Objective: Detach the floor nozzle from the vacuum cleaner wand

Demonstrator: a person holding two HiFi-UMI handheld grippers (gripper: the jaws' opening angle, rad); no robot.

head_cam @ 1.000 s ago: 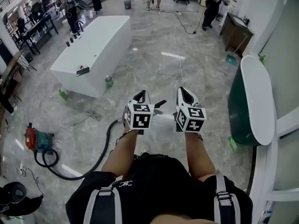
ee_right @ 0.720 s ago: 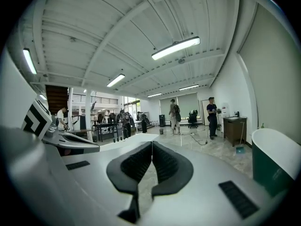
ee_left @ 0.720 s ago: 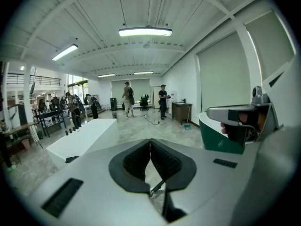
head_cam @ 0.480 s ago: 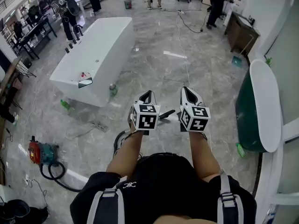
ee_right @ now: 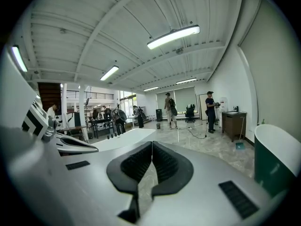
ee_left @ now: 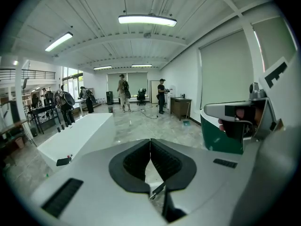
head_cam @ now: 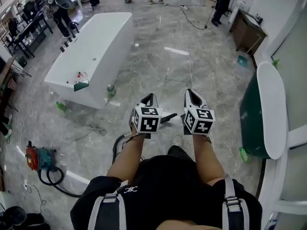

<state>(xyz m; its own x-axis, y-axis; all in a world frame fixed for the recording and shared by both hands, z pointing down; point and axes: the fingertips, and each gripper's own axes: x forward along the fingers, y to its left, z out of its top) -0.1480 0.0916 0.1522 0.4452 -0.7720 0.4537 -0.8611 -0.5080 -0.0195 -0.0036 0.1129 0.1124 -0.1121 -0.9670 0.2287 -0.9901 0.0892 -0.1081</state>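
Both hand-held grippers closed and empty, held side by side above the marble floor.
Left gripper (head_cam: 149, 99): jaws together, nothing between them (ee_left: 150, 147). Right gripper (head_cam: 191, 94): jaws together, nothing between them (ee_right: 152, 149). Red vacuum cleaner (head_cam: 37, 157): on the floor at lower left, well apart from both. Black hose (head_cam: 115, 150): runs from it towards the left forearm. Slim dark piece (head_cam: 168, 118): on the floor between the grippers, apparently the wand; floor nozzle not discernible. White tub (head_cam: 96, 51) ahead left.
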